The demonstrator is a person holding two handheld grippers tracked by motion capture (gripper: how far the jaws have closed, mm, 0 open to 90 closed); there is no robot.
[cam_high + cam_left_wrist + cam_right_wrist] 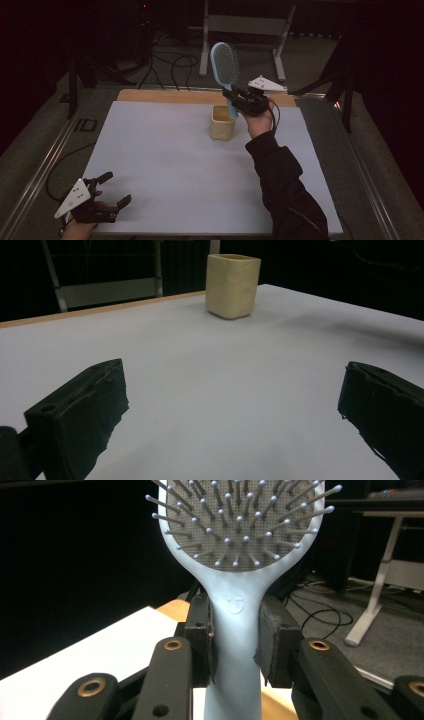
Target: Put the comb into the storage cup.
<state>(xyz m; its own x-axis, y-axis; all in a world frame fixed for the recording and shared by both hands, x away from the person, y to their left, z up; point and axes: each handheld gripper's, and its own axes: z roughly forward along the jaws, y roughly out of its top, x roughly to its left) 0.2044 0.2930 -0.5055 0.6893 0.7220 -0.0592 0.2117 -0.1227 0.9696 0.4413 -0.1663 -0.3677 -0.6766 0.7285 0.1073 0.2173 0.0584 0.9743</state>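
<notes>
A pale blue hairbrush [223,65] stands upright over a cream square cup [222,123] near the table's far edge, its handle end [232,111] at the cup's rim. My right gripper [235,98] is shut on the handle; in the right gripper view the brush neck [235,615] sits squeezed between the two pads, bristles facing the camera. My left gripper [111,189] rests open at the near left corner, nothing between its fingertips [82,410]. The cup [233,285] shows far ahead in the left gripper view.
A white sheet [165,165] covers the table, with a wooden strip [165,96] along its far edge. Beyond the table are cables [170,67] on the floor and a grey metal stand [245,30]. The person's dark sleeve [285,195] crosses the right side.
</notes>
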